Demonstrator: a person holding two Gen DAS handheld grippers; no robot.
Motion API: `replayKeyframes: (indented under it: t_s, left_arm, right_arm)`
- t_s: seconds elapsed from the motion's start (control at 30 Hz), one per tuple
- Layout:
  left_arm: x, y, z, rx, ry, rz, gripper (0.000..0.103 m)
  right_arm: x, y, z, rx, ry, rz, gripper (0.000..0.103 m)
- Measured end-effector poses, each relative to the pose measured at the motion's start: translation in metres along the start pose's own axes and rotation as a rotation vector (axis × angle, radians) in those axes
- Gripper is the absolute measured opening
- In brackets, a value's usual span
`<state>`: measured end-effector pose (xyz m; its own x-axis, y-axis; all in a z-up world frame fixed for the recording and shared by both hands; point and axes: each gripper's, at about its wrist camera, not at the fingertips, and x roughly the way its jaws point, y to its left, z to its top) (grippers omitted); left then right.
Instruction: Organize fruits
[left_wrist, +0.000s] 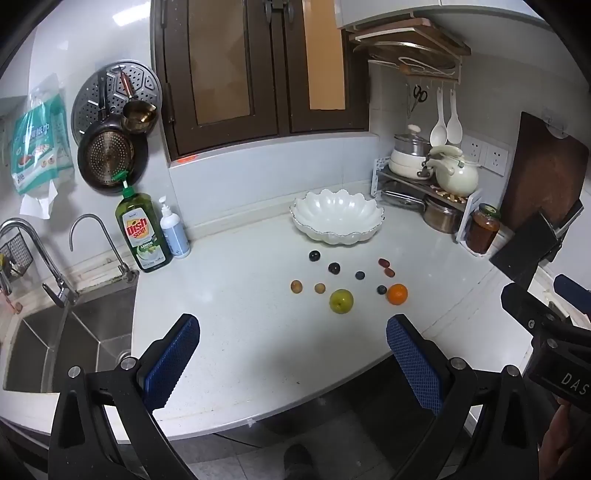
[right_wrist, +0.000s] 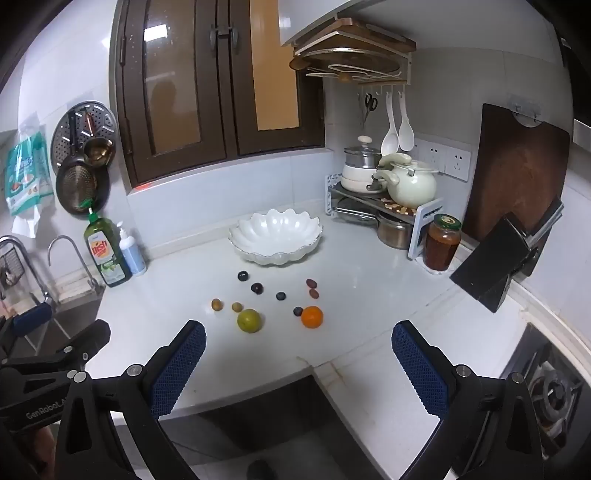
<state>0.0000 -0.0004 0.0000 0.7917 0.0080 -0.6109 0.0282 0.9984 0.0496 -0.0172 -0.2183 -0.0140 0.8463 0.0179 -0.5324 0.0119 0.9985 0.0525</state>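
Both grippers, left gripper (left_wrist: 291, 332) and right gripper (right_wrist: 297, 339), hover spread wide and empty above a smooth white countertop (left_wrist: 240, 314). Small round fruits (left_wrist: 341, 301) lie scattered at twelve o'clock, before a scalloped white bowl (left_wrist: 337, 221). Steel sink (left_wrist: 55, 350) at nine o'clock.

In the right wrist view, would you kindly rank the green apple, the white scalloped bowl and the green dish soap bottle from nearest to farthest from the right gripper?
1. Green round apple: on the white counter, just beyond the open right gripper, slightly left.
2. White scalloped bowl: farther back, near the wall.
3. Green dish soap bottle: far left, beside the sink; roughly as far as the bowl, too close to call.
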Motion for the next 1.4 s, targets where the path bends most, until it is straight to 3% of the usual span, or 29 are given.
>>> replayKeyframes:
  t_s: [0.37,1.4]
  left_arm:
    - [-0.003,-0.008,0.011,-0.005,0.018,-0.011,0.103]
    - [-0.011,0.001,0.001,-0.004,-0.022,-0.001,0.103]
  right_arm:
    - [0.000,0.001,0.002,0.000,-0.002,-0.003,0.102]
    - [-0.011,-0.002,0.001,-0.003,-0.023,-0.001,0.102]
